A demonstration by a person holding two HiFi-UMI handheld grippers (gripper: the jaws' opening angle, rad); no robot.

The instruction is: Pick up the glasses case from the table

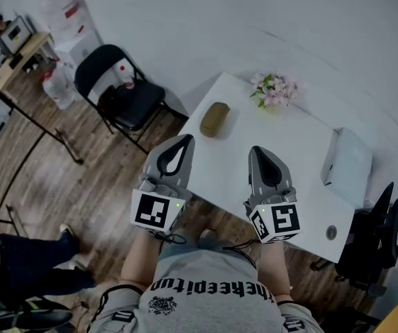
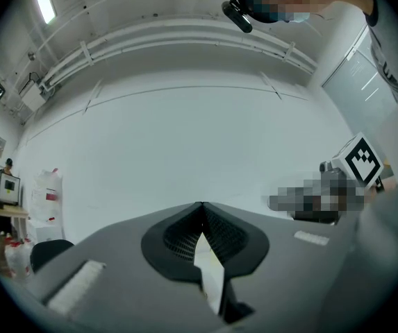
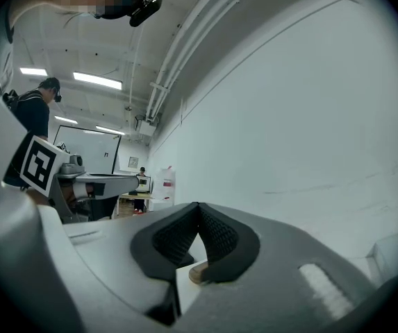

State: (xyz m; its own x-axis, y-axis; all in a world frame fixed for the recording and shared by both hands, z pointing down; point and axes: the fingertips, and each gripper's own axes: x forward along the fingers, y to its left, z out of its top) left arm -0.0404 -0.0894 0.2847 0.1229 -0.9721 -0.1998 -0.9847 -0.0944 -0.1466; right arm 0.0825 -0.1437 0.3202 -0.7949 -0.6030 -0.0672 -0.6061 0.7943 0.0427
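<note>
The glasses case (image 1: 214,119), tan and oval, lies near the left end of the white table (image 1: 289,144). My left gripper (image 1: 186,138) hovers over the table's near left edge, just short of the case, with its jaws shut and empty. To the right, my right gripper (image 1: 255,150) is over the table, also shut on nothing. In the left gripper view the left gripper's (image 2: 201,205) tips meet against a plain white wall. In the right gripper view the right gripper's (image 3: 198,205) tips touch, and a small brown sliver (image 3: 197,274) shows in the gap below them.
Pink flowers (image 1: 275,89) stand at the table's far edge. A white box (image 1: 348,159) lies at the right end, with a small round object (image 1: 332,232) near the front right corner. A black folding chair (image 1: 119,89) stands left of the table, and a dark chair (image 1: 376,234) to the right.
</note>
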